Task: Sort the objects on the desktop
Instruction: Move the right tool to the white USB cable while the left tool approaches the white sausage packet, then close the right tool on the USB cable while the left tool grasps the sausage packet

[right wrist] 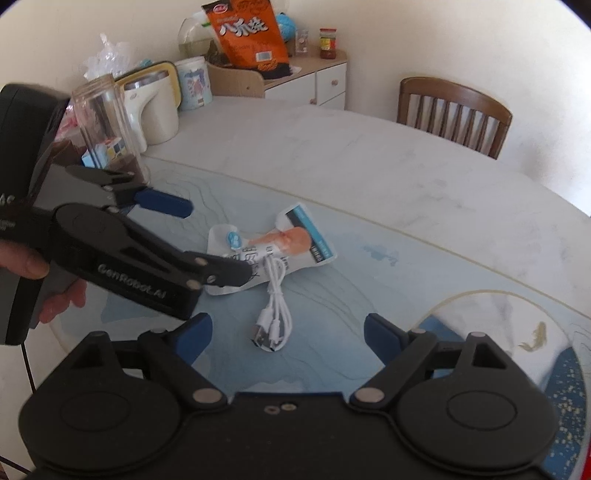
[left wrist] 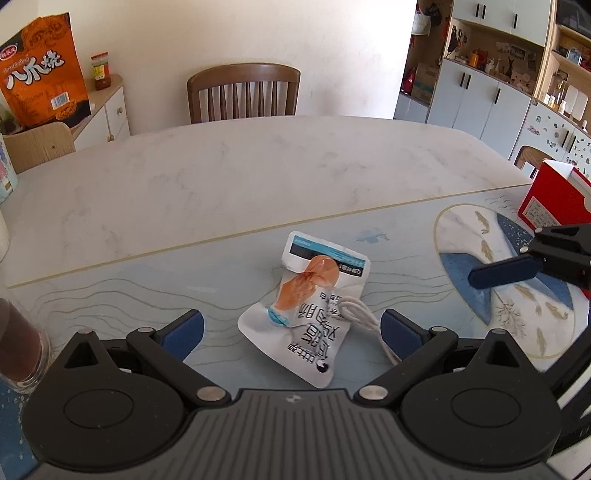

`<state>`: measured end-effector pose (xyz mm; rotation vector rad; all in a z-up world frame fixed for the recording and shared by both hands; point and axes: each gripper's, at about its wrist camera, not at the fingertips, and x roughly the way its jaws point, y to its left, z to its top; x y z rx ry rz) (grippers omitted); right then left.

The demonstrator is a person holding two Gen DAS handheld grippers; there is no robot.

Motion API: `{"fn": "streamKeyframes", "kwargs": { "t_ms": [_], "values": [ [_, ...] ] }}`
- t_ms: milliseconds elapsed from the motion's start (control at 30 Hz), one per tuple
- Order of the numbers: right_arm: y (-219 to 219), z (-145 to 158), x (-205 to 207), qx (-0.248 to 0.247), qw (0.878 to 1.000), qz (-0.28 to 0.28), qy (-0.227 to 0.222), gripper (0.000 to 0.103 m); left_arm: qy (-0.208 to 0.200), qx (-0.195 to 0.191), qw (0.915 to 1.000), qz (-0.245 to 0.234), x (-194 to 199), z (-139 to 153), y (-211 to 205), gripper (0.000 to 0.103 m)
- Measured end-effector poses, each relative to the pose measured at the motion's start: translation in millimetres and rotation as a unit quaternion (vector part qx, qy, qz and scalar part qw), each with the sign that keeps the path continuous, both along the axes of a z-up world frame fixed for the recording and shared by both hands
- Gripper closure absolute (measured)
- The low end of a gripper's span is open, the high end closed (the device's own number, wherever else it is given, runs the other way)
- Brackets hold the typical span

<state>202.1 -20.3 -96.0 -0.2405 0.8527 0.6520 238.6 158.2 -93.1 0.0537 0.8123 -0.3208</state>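
A white snack pouch with an orange picture lies on the blue patterned mat. A coiled white USB cable lies against its right edge. My left gripper is open, its blue fingers either side of the pouch just above the mat. In the right wrist view the pouch and the cable lie ahead of my right gripper, which is open and empty. The left gripper shows there too, jaws spread around the pouch's left end.
A glass jar with brown contents stands at the left of the mat. A red box stands at the right. A white kettle, a mug and an orange snack bag are at the back left. Wooden chair beyond the table.
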Motion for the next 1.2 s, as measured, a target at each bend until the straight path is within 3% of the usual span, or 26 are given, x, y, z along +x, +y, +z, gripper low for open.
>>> {"fn": "streamKeyframes", "kwargs": {
  "t_ms": [567,867,1200],
  "values": [
    [21.0,-28.4,12.1,-0.021,0.999,0.024,0.006,0.023,0.012,-0.007,0.9996,-0.023,14.2,-25.6,-0.7,0.001],
    [24.4,-35.4,13.6,-0.027,0.999,0.027,0.001,0.023,-0.010,0.024,0.9987,-0.044,14.1,-31.9,-8.8,0.001],
    [24.0,-38.2,21.5,-0.017,0.999,0.038,-0.013,0.024,-0.021,0.025,0.9980,-0.054,22.5,-33.8,-10.0,0.003]
  ]
}}
